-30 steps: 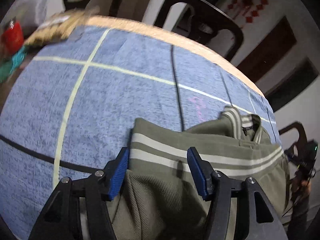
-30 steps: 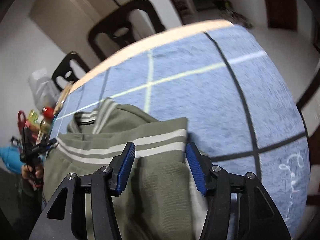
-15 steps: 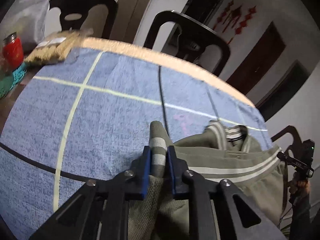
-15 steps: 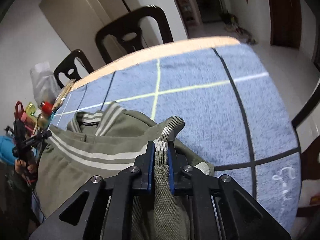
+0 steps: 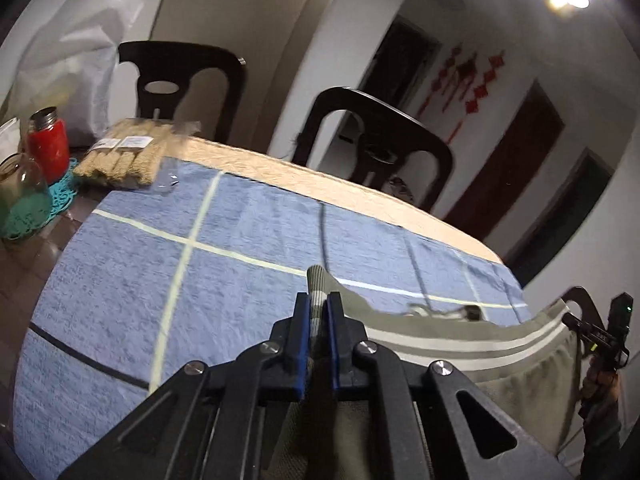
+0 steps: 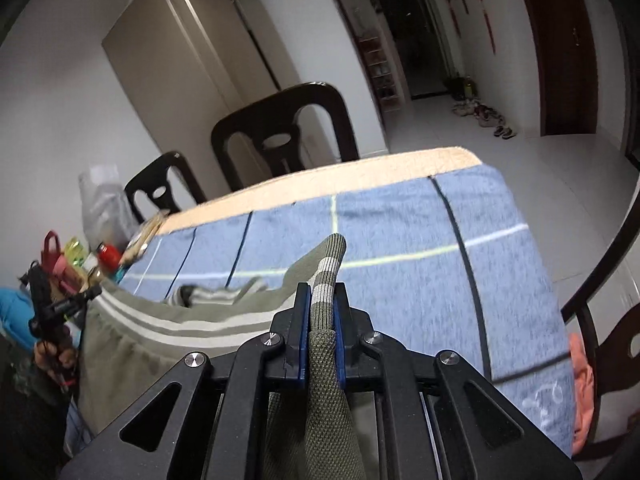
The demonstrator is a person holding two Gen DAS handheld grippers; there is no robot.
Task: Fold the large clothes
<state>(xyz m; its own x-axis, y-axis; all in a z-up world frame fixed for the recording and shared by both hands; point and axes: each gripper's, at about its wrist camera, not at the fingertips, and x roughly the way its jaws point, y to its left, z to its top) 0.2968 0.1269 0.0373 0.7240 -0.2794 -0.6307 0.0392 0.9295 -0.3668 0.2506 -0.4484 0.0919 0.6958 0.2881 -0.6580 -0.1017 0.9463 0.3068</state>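
Note:
An olive green sweater [image 5: 460,344] with two white stripes is held up above the blue checked tablecloth [image 5: 224,256]. My left gripper [image 5: 319,300] is shut on its ribbed striped edge, which sticks out past the blue pads. My right gripper [image 6: 322,294] is shut on the other end of the same edge of the sweater [image 6: 168,332]. The cloth stretches between the two grippers and sags toward me. The collar [image 6: 188,294] hangs near the table. Each gripper shows small in the other's view, the right one [image 5: 604,336] and the left one [image 6: 60,308].
Dark chairs [image 5: 372,140] stand behind the table's far edge. A red jar [image 5: 46,144], a glass jar [image 5: 20,196] and a pack of noodles [image 5: 124,156] sit at the table's left end. Another chair [image 6: 600,320] with an orange cloth [image 6: 582,380] stands at the right.
Both grippers closed on the sweater's ribbed edge, then lifted it up and pulled it toward me. The sweater now hangs stretched between them instead of lying bunched on the tablecloth.

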